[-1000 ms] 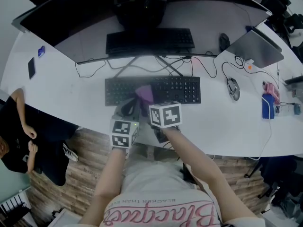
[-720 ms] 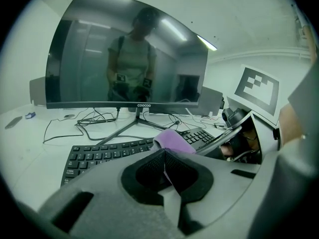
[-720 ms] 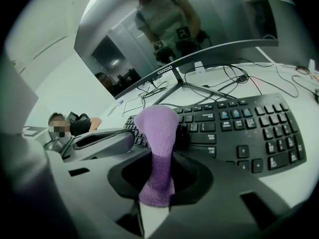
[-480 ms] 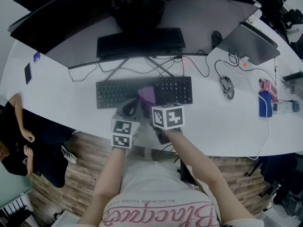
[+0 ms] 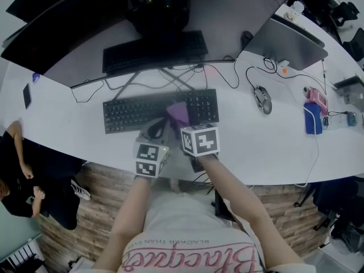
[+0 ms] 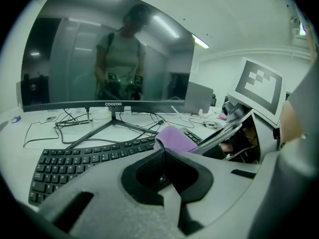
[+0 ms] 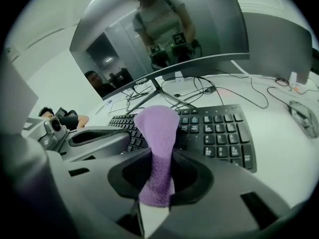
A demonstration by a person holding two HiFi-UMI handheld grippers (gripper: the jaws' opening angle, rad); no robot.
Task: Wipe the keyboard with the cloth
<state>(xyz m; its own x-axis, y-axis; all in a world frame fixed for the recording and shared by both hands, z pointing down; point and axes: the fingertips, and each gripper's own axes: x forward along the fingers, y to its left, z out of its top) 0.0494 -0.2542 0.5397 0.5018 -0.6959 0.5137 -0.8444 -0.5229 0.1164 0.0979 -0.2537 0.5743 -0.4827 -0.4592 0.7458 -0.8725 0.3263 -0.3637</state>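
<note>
A black keyboard [image 5: 136, 111] lies on the white desk [image 5: 267, 147] in front of a curved monitor. My right gripper [image 5: 181, 121] is shut on a purple cloth [image 5: 177, 113], which rests on the keys right of the keyboard's middle. In the right gripper view the cloth [image 7: 157, 133] stands up between the jaws of the right gripper [image 7: 157, 156], over the keyboard [image 7: 219, 128]. My left gripper [image 5: 158, 128] hovers just left of it at the keyboard's near edge. In the left gripper view the left gripper [image 6: 162, 152] is shut with nothing in it, and the cloth [image 6: 174, 137] lies just beyond.
The monitor stand [image 5: 170, 75] and several cables [image 5: 239, 73] lie behind the keyboard. A mouse [image 5: 262, 99], laptop [image 5: 290, 41] and blue object [image 5: 312, 118] are to the right. A phone [image 5: 27, 95] lies far left. A person [image 5: 17, 175] sits at the left.
The right gripper has dragged the cloth rightward along the keys, from left of the keyboard's middle to right of it. The left gripper has followed beside it.
</note>
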